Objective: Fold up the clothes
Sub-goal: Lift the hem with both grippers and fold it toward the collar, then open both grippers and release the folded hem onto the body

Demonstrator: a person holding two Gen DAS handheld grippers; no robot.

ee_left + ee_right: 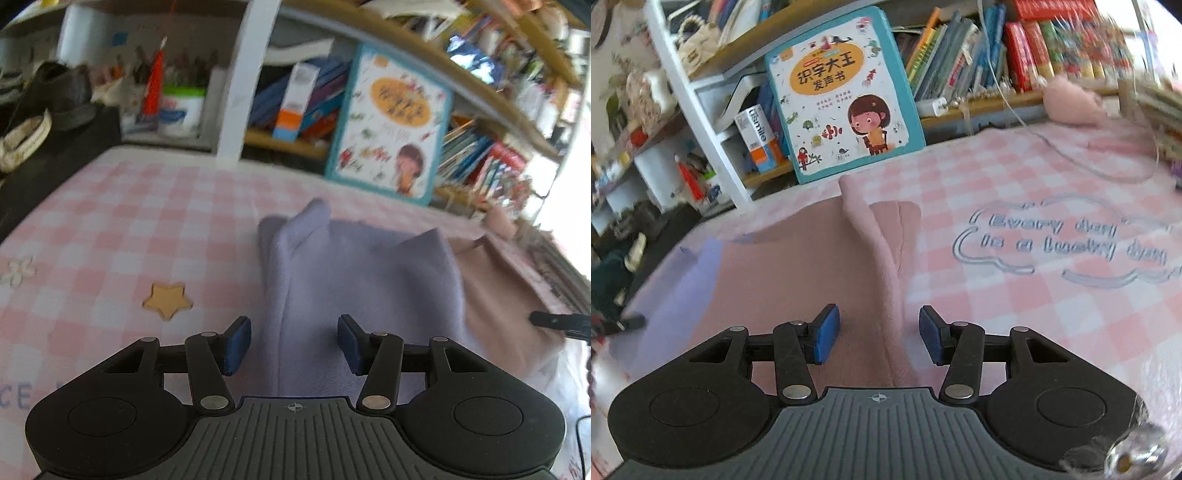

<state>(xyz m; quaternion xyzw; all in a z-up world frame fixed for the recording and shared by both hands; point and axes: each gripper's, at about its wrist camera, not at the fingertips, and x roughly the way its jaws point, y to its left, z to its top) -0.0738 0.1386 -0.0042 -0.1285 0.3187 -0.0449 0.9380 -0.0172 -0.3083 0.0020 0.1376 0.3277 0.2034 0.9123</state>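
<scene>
A lavender fleece garment [362, 273] lies folded lengthwise on the pink checked cloth [129, 221], overlapping a dusty pink garment [498, 295] on its right. My left gripper [294, 341] hovers open at the lavender piece's near end, its blue pads apart on either side of the fabric. In the right wrist view the pink garment [798, 266] has a raised fold ridge [886, 280] running away from me. My right gripper [878, 332] is open astride that ridge, with gaps on both sides. A strip of lavender [698, 266] shows at the pink garment's left.
A large picture book [842, 92] leans on crowded bookshelves behind the table, beside a white shelf post [243, 81]. A white cable [1089, 162], a pink plush item [1071, 99] and stacked books [1156, 110] sit at the far right. A star print [168, 300] marks the cloth.
</scene>
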